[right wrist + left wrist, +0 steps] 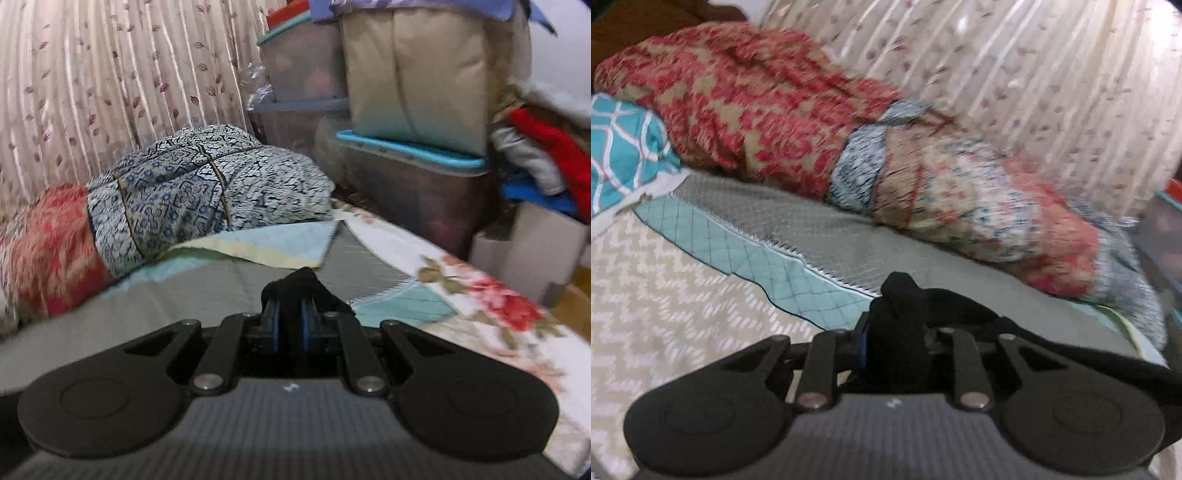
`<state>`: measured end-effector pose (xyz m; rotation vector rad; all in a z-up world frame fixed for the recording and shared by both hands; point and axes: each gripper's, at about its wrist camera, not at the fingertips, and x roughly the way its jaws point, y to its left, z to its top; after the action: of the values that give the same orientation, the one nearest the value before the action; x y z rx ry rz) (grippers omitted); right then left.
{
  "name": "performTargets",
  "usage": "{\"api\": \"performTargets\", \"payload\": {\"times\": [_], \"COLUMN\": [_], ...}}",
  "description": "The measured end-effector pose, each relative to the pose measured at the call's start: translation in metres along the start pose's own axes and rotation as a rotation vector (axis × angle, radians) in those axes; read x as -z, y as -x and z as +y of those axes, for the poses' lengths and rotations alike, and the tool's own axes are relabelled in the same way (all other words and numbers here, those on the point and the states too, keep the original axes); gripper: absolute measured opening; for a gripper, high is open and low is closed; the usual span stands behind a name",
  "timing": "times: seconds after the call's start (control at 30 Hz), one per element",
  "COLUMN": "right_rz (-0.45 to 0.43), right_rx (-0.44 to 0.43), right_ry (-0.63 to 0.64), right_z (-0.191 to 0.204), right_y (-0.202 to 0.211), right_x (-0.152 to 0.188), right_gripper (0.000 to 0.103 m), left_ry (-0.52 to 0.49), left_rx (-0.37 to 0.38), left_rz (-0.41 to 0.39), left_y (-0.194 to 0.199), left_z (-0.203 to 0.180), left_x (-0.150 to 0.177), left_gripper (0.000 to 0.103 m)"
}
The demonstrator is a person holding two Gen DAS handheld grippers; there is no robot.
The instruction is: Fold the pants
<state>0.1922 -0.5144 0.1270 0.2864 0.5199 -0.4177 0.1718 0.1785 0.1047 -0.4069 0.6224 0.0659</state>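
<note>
In the left wrist view, the left gripper is seen nearly closed, with a bunch of black cloth, the pants, clamped between its fingers. The cloth is bunched above the fingertips and a fold of it trails off to the right over the gripper's linkage. Beneath it the bed is covered by a cream zigzag spread, a pale teal quilted piece and a grey sheet. Behind these a red and tan patterned bundle is laid across the bed, with a blue and white patterned bundle touching its right end. A teal pillow is seen at the left edge, and a cream curtain hangs behind. The view is blurred.

In the right wrist view, the right gripper is also nearly closed, and black pants cloth is pinched between its blue-edged fingers, a small tuft standing above the tips. Below it the grey sheet is spread, with a floral spread at the right. The blue and white bundle lies beyond, with red cloth at its left. Plastic bins with teal lids are stacked at the bed's far side, topped by a tan bag.
</note>
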Motion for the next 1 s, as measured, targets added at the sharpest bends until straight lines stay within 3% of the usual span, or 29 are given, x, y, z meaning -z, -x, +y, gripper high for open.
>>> {"api": "performTargets", "payload": {"times": [0.03, 0.07, 0.1, 0.13, 0.17, 0.23, 0.3, 0.4, 0.5, 0.57, 0.67, 0.7, 0.77, 0.8, 0.83, 0.9, 0.97, 1.0], "right_rz": [0.017, 0.047, 0.089, 0.109, 0.11, 0.092, 0.088, 0.085, 0.106, 0.115, 0.16, 0.188, 0.237, 0.224, 0.181, 0.153, 0.167, 0.164], "right_rx": [0.014, 0.029, 0.047, 0.075, 0.093, 0.052, 0.04, 0.01, -0.047, -0.062, -0.091, -0.099, -0.085, -0.057, -0.021, 0.11, 0.175, 0.184], "right_ry": [-0.012, -0.02, -0.013, -0.003, 0.001, -0.027, -0.046, -0.159, -0.353, -0.431, -0.436, -0.418, -0.375, -0.358, -0.335, -0.288, -0.271, -0.253], "right_z": [0.009, 0.015, 0.019, 0.025, 0.027, 0.014, -0.004, -0.035, -0.062, -0.058, -0.042, -0.033, -0.02, -0.016, -0.014, -0.02, -0.027, -0.026], "right_y": [-0.011, -0.03, -0.045, -0.05, -0.052, -0.046, -0.036, -0.021, -0.018, -0.024, -0.04, -0.047, -0.057, -0.056, -0.051, -0.048, -0.048, -0.045], "right_x": [0.007, 0.015, 0.022, 0.026, 0.032, 0.04, 0.044, 0.051, 0.064, 0.075, 0.082, 0.085, 0.087, 0.086, 0.083, 0.077, 0.076, 0.074], "right_gripper": [0.026, 0.036, 0.064, 0.07, 0.07, 0.07, 0.07, 0.07, 0.07, 0.07, 0.068, 0.059, 0.009, 0.006, 0.006, 0.006, 0.011, 0.028], "left_ry": [0.0, -0.004, -0.01, -0.014, -0.013, 0.008, 0.003, 0.009, 0.051, 0.088, 0.142, 0.15, 0.132, 0.094, 0.046, -0.003, -0.001, -0.007], "left_rx": [-0.036, -0.083, -0.136, -0.187, -0.218, -0.182, -0.14, -0.115, -0.117, -0.125, -0.1, -0.095, -0.096, -0.104, -0.114, -0.13, -0.129, -0.134], "left_rz": [0.023, 0.052, 0.1, 0.158, 0.203, 0.214, 0.164, 0.088, 0.082, 0.102, 0.147, 0.168, 0.219, 0.243, 0.269, 0.287, 0.263, 0.236], "left_y": [-0.018, -0.039, -0.06, -0.075, -0.083, -0.078, -0.052, -0.007, 0.027, 0.033, 0.05, 0.052, 0.047, 0.046, 0.042, 0.041, 0.043, 0.045], "left_z": [-0.001, -0.002, -0.001, 0.001, 0.002, 0.009, 0.015, 0.033, 0.057, 0.071, 0.084, 0.085, 0.083, 0.08, 0.075, 0.07, 0.07, 0.07], "left_x": [0.003, 0.008, 0.015, 0.021, 0.025, 0.03, 0.03, 0.03, 0.035, 0.035, 0.049, 0.056, 0.069, 0.076, 0.08, 0.081, 0.069, 0.062], "left_gripper": [0.025, 0.036, 0.045, 0.047, 0.047, 0.049, 0.067, 0.083, 0.085, 0.086, 0.088, 0.092, 0.087, 0.067, 0.057, 0.053, 0.055, 0.059]}}
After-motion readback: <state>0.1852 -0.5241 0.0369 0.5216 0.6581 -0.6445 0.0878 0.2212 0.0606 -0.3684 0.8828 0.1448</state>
